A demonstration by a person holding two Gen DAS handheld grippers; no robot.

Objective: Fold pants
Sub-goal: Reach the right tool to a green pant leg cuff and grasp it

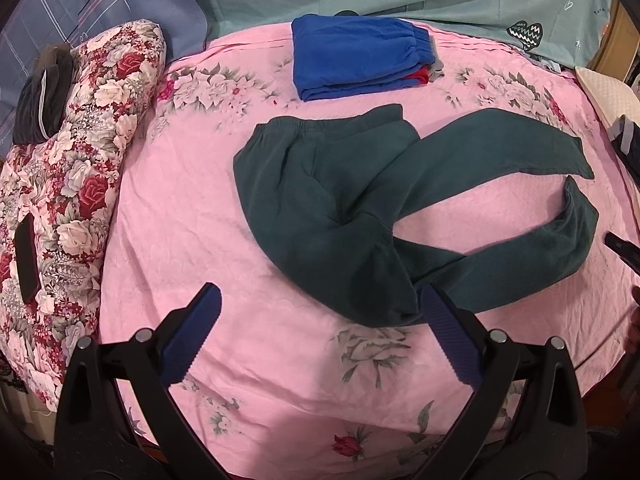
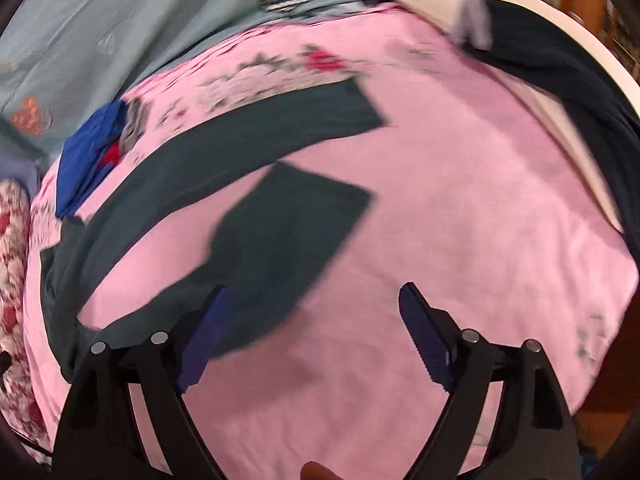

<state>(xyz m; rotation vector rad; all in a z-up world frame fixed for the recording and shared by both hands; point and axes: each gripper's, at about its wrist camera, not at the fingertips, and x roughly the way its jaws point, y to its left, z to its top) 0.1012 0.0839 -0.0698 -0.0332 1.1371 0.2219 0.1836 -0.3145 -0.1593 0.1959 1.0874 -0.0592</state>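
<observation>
Dark green pants (image 1: 340, 208) lie crumpled on the pink floral bedsheet (image 1: 200, 208), waistband to the far left, legs spread to the right and curling back. My left gripper (image 1: 320, 304) is open and empty, hovering just in front of the pants' near bulge. In the blurred right wrist view the pants (image 2: 280, 224) show as two leg ends, the nearer one folded back. My right gripper (image 2: 316, 300) is open and empty, its left finger over the near leg's edge.
A folded stack of blue and red clothes (image 1: 356, 56) lies at the far side of the bed. A floral quilt roll (image 1: 68, 184) with a phone (image 1: 26, 260) lies on the left. A white pillow with dark cloth (image 2: 560, 80) is at the right.
</observation>
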